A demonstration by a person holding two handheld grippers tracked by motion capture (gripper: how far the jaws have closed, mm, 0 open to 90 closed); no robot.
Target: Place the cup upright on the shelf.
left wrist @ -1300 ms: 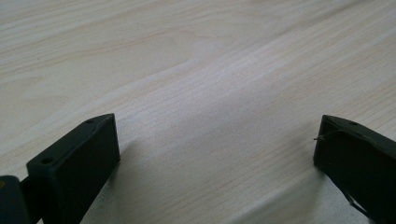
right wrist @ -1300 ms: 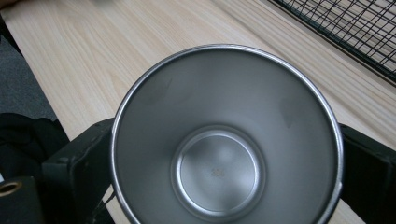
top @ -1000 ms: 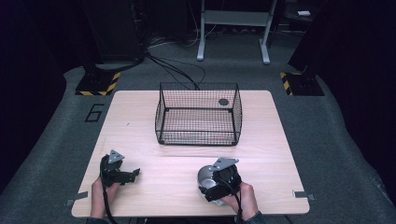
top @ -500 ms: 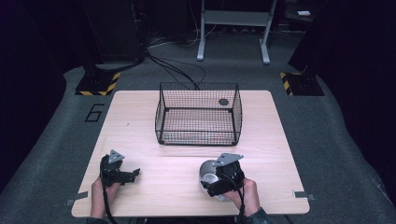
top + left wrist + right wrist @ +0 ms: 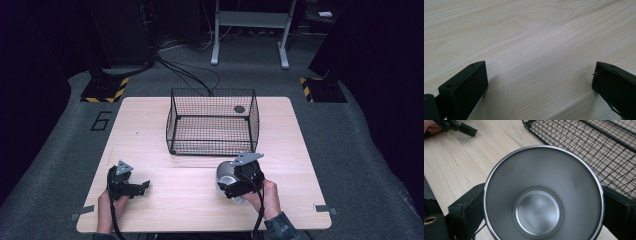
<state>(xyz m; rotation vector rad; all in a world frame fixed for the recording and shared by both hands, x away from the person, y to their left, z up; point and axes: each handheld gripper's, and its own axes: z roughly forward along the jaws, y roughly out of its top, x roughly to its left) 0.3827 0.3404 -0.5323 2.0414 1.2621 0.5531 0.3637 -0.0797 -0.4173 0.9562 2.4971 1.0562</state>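
1. Since the earlier frames, the right gripper with its steel cup has moved from the worktop's near edge toward the wire basket; the left gripper has kept its place.
2. Right fingers stand clamped on the steel cup, one on each side of its wall, the empty mouth facing the gripper's camera.
3. Left fingers stand wide apart over bare wood, holding nothing.
4. The cup sits near the worktop's near edge, right of the middle, just in front of the basket's near wall.
5. The left gripper lies toward the near left corner, well apart from the cup.
6. The basket stands at the worktop's middle, toward the far edge.
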